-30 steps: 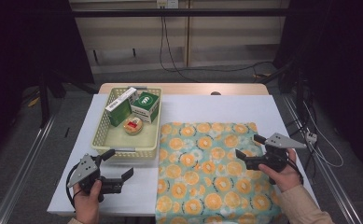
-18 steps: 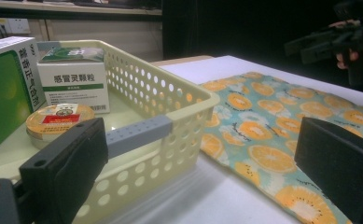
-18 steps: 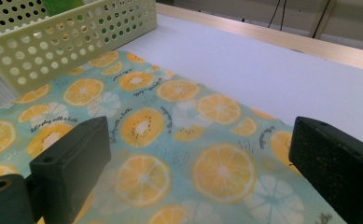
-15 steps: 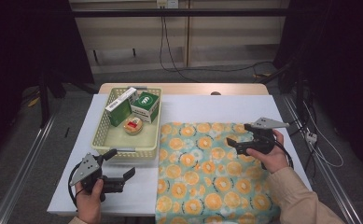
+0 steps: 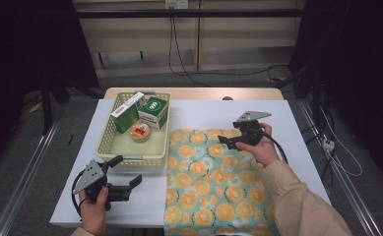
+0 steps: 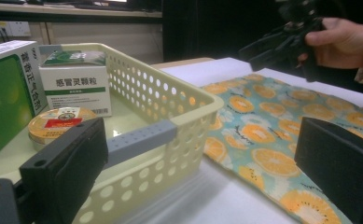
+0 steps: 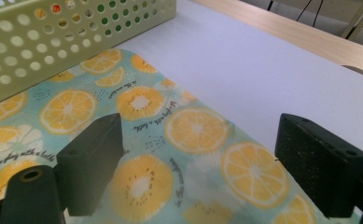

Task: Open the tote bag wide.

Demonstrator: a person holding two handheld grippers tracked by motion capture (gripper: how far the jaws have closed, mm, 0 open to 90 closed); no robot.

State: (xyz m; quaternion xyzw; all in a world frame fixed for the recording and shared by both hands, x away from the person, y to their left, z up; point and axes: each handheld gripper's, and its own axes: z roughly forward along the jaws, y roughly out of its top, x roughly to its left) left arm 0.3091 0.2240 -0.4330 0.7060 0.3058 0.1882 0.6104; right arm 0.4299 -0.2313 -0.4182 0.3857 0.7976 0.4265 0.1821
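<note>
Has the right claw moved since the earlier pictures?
Yes. The right claw has travelled from the cloth's right edge leftward and toward its far edge, nearer the basket. Its jaws have been closing slightly, with nothing between them.

A pale yellow basket [image 5: 111, 142] on the tabletop [image 5: 287, 123] holds two green-and-white boxes [image 5: 153, 112] (both upright) and a round tin [image 5: 140, 132].

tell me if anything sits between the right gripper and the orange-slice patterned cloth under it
Nothing visible does. The right gripper hovers with open, empty jaws over the far edge of the orange-slice patterned cloth; the pale yellow perforated plastic basket stands off to its side.
</note>
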